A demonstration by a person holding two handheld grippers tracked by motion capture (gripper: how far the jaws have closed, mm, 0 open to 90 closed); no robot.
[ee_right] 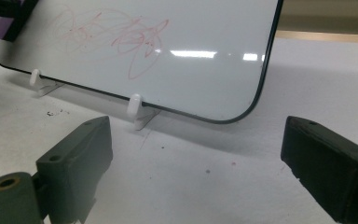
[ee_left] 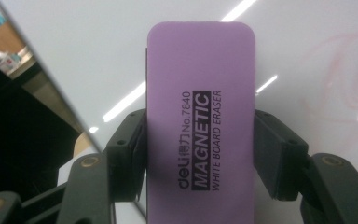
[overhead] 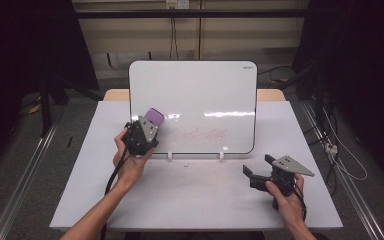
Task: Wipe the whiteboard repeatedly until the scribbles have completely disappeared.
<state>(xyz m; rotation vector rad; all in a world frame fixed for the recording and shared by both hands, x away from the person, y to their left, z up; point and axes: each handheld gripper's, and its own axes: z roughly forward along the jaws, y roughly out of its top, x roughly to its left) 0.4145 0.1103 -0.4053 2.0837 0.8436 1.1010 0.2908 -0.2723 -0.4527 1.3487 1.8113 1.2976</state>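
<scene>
left tongs (ee_left: 200,154) clamped on purple magnetic eraser (ee_left: 200,116); press it flat, sweep across red scribble (overhead: 200,134) on whiteboard (overhead: 195,85). right tongs (ee_right: 196,158) wide open, empty, near desk (overhead: 190,200) right edge.

We see a purple eraser (ee_left: 200,121) with round corners. Black words on it say "MAGNETIC WHITE BOARD ERASER". It is held up off the table and points at the whiteboard (overhead: 200,90), close to the left part of the board. It is squeezed on its two long sides. The whiteboard is white and shiny with a thin dark rim. It leans back on two small white feet at the far side of the table. Red scribbles (overhead: 200,135) sit low on the board, just to the right of the eraser. They look faint and smudged.
</scene>
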